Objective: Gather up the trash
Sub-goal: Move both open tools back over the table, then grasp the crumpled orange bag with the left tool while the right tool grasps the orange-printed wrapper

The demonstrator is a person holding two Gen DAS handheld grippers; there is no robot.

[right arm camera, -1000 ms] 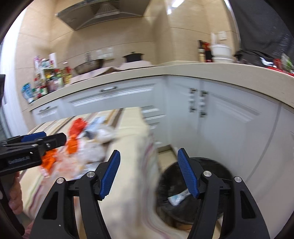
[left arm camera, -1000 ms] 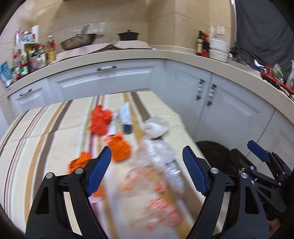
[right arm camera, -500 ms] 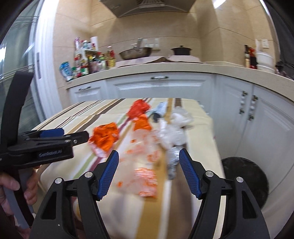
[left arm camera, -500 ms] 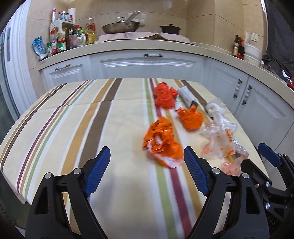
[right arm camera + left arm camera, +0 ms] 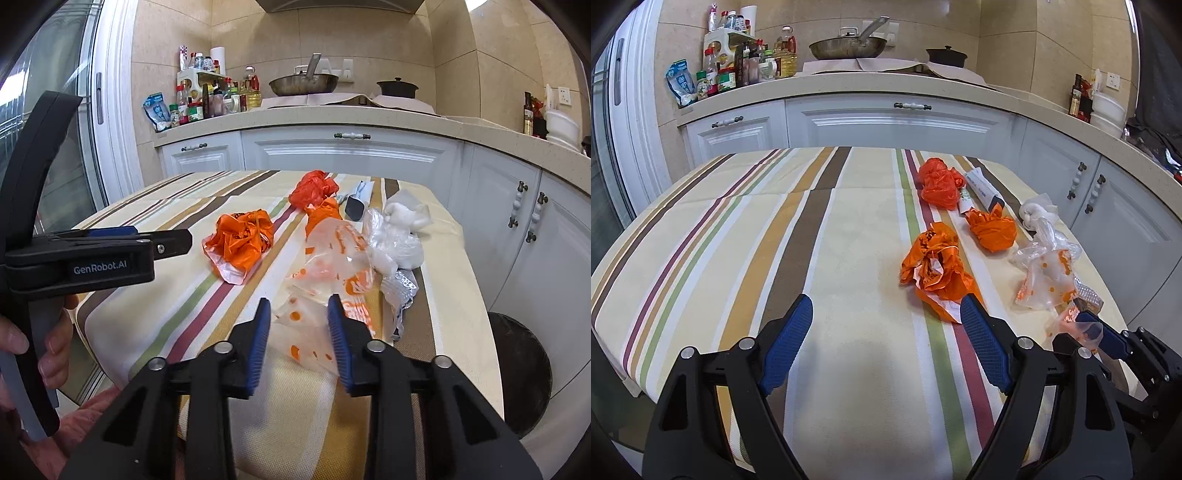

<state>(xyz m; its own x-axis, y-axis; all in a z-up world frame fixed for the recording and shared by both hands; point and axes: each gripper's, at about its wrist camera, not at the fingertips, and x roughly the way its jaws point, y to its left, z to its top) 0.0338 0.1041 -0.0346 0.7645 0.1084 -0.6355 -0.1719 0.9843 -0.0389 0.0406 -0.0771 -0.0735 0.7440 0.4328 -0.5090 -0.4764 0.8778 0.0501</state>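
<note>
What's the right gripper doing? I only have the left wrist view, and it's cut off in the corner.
Observer: The right gripper is open, and the clear orange-printed bag lies between its fingers.
Operator: Pads pressing it?
Observer: Cannot tell. The film reaches toward both fingers, but there is a plain gap between them.
Operator: Where's the bin?
Observer: A black bin stands on the floor to the right of the table, in front of the white cabinets.
</note>
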